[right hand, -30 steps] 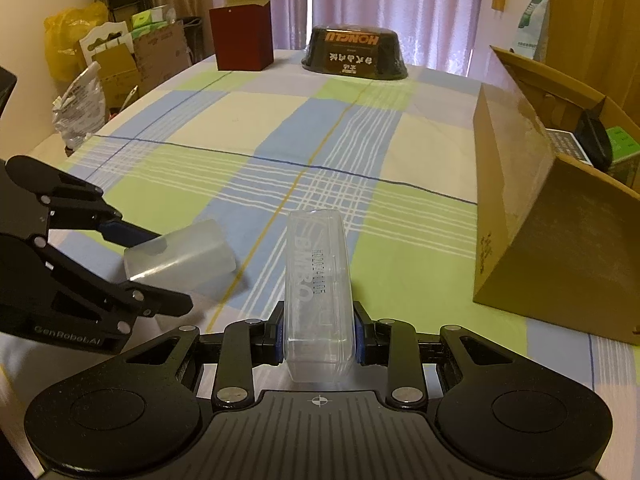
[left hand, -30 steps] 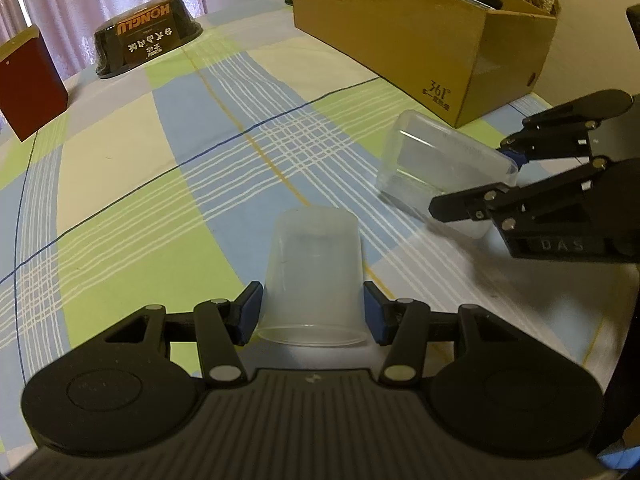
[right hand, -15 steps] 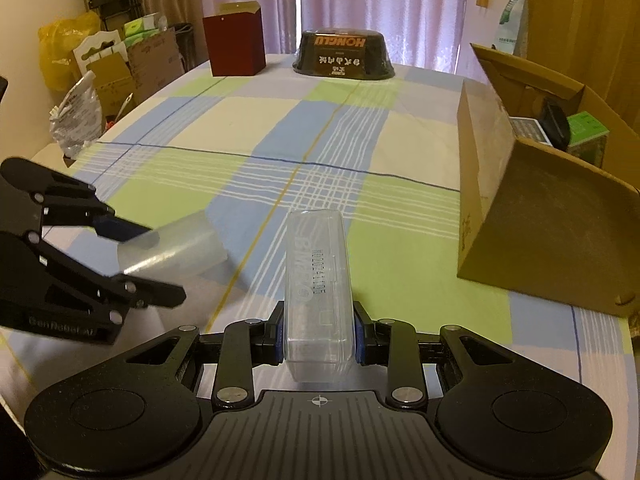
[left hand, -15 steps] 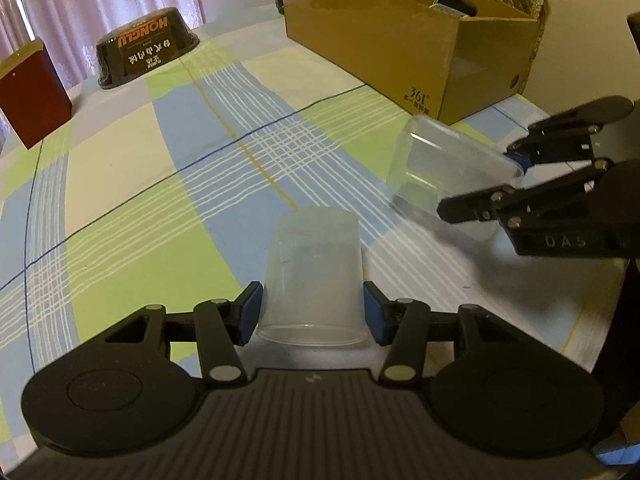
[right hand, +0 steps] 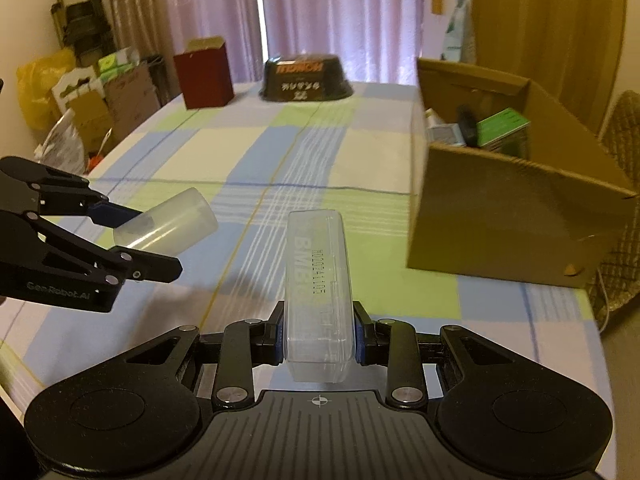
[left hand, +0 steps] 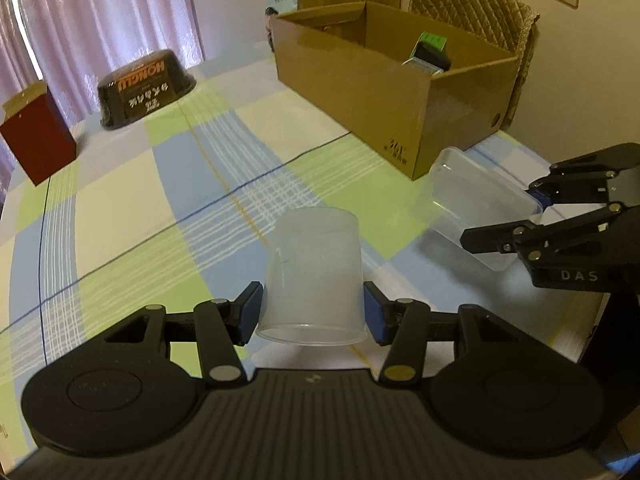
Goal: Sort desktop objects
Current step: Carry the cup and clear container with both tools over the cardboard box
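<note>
Right gripper [right hand: 319,340] clamps clear case [right hand: 318,292], long axis fwd; cardboard box [right hand: 508,208] lies ahead-right, nearer this arm. Left gripper [left hand: 312,312] clamps translucent cup [left hand: 312,268].

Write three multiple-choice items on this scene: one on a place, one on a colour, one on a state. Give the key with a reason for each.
1. Where does the dark upturned bowl stand?
A. inside the cardboard box
B. at the table's far end, beside the red box
C. in the left tool

2. What colour is the cup in the left tool?
A. translucent whitish
B. red
C. green

3. What is the right tool doing?
A. open, holding nothing
B. shut on the clear plastic case
C. resting inside the cardboard box

Key: 1 B, the bowl sits near the curtains next to the red box. 2 A, the tablecloth shows faintly through it. 3 B, both pads press the case's sides, above the table.
</note>
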### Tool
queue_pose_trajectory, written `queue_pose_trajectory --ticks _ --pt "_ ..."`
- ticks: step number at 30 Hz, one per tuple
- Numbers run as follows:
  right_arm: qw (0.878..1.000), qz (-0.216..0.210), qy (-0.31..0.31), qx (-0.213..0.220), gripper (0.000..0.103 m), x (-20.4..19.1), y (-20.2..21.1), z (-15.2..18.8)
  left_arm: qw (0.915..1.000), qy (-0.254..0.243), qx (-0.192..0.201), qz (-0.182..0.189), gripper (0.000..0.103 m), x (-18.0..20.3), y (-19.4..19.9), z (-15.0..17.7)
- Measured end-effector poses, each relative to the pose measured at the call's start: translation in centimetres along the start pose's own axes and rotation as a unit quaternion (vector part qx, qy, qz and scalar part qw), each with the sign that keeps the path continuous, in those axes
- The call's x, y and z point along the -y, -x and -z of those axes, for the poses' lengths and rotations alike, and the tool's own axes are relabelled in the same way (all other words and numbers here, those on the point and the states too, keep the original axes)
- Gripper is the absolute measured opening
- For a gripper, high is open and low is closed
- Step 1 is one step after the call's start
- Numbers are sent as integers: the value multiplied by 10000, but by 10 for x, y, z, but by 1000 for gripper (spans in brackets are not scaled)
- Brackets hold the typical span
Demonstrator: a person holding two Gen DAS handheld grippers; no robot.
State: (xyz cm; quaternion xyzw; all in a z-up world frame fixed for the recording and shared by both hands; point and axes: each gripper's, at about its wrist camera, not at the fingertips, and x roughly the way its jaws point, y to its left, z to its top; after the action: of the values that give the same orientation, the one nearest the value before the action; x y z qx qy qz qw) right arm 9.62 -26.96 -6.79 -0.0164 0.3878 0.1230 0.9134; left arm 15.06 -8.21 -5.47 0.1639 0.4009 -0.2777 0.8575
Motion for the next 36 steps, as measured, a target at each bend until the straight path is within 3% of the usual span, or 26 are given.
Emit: queue_pose_trajectory --ticks 9,19,29,36 --pt "9982 286 -450 285 30 35 34 -29 9995 -162 193 176 48 20 -2 -33" --pt "9939 739 -95 807 30 86 60 -88 9964 -372 705 278 48 34 -1 -100" --pt "9919 922 -79 869 30 132 47 -129 9911 -684 1074 380 48 55 -21 -178" --pt "9923 956 -121 780 30 150 33 -136 9894 -845 1093 439 48 67 -44 -208"
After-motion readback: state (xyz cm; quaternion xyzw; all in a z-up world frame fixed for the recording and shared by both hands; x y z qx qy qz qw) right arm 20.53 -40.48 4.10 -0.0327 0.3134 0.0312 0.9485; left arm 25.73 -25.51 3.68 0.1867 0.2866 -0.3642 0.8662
